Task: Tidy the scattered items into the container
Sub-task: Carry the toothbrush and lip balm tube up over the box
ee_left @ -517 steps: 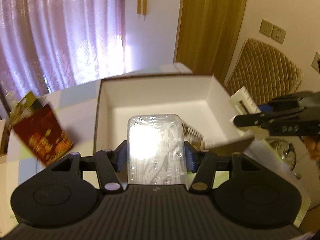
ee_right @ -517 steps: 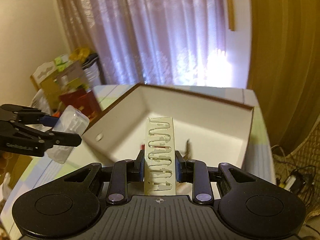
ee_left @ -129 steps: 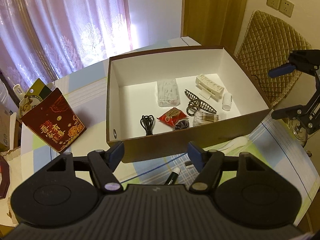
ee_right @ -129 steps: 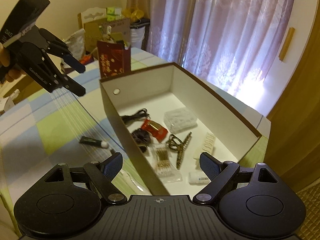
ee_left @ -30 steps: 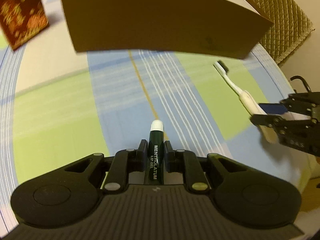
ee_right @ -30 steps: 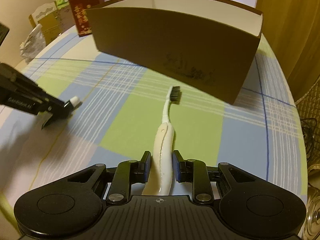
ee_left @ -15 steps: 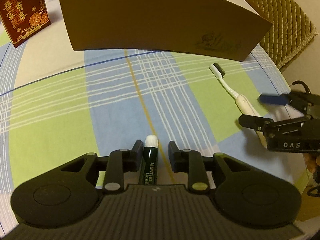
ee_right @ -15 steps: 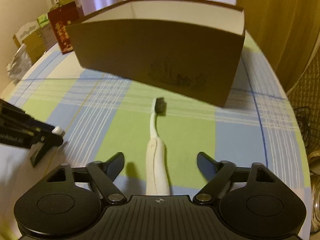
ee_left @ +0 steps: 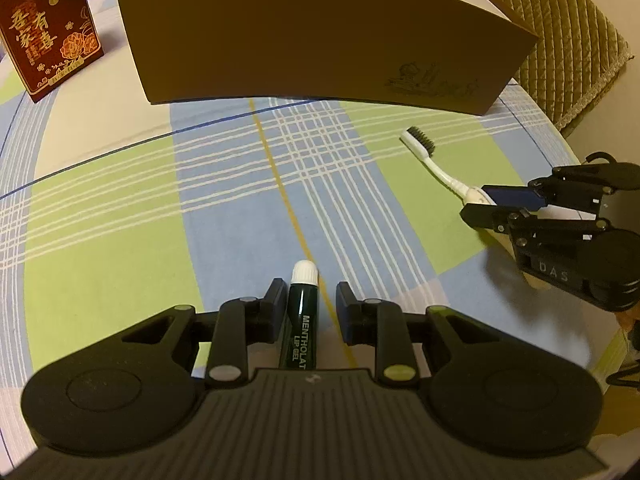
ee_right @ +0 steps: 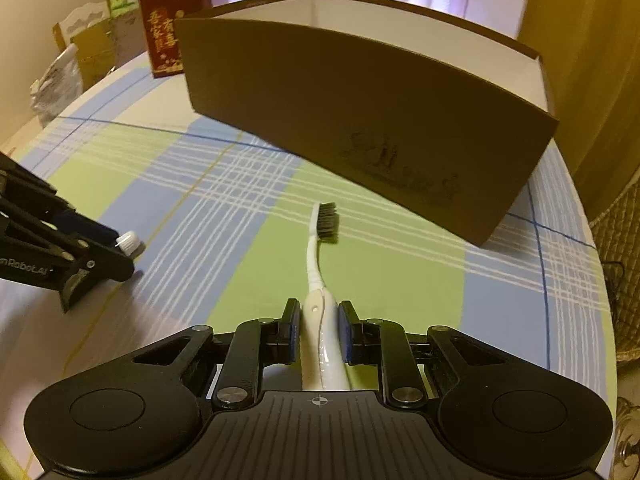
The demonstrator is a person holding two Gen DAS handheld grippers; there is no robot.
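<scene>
A dark green lip gel tube [ee_left: 302,320] with a white cap lies on the checked tablecloth between the fingers of my left gripper [ee_left: 310,294]. That gripper is open: the left finger is close against the tube and the right finger stands clear of it. My right gripper [ee_right: 319,314] is shut on the thick handle of a white toothbrush [ee_right: 316,264], whose dark bristles point at the brown cardboard box [ee_right: 360,100]. The box [ee_left: 320,40] stands just beyond both items, its inside hidden from here. The left wrist view also shows the toothbrush [ee_left: 428,156] and the right gripper [ee_left: 486,204].
A red gift box [ee_left: 48,36] stands left of the cardboard box. A quilted chair back [ee_left: 568,48] is past the table's right edge. Cartons and bags [ee_right: 88,48] are piled beyond the far left edge. Bare tablecloth [ee_left: 120,220] lies between the grippers and the box.
My right gripper, wide open half a second ago, has shut on the toothbrush handle. My left gripper, shut on the tube one second ago, now stands slightly open around it.
</scene>
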